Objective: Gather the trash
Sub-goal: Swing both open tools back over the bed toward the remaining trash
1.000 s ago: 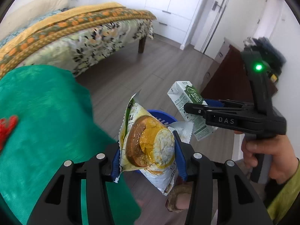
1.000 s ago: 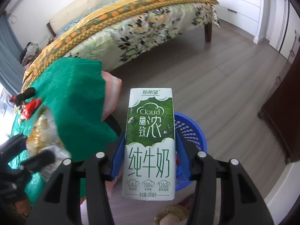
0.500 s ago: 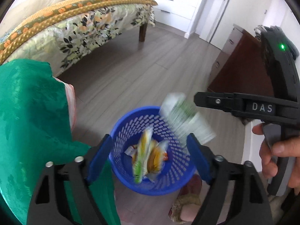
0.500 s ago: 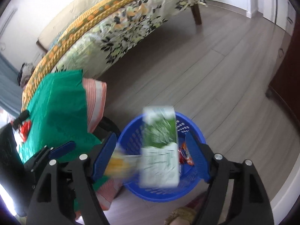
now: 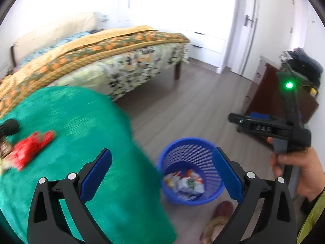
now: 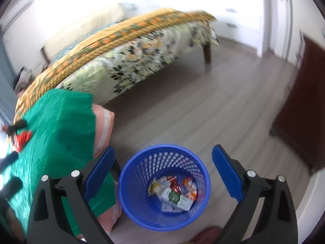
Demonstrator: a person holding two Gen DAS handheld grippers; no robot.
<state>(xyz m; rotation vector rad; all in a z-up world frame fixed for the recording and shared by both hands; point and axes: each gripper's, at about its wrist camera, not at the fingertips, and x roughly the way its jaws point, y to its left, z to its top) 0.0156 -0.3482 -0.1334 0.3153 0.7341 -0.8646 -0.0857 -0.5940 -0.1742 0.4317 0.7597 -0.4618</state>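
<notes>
The basket (image 6: 164,185) stood on the floor (image 6: 203,105) at lower centre, with a milk carton (image 6: 176,199) and wrappers (image 6: 172,183) lying in it. A cloth-covered table (image 6: 56,134) sat just left of it. The bed (image 6: 126,50) filled the upper left behind both, and a cabinet (image 6: 304,105) stood at the right edge.

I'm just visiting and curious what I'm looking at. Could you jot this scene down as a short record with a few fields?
Place: bedroom with a bed and wood floor
Bin: blue basket on the floor, beside the green cloth
In the bin: milk carton lying among snack wrappers
Left gripper: jaws just opened wide, nothing between them
Right gripper: jaws just opened wide, nothing between them, above the bin
Still on the cloth: red wrapper
</notes>
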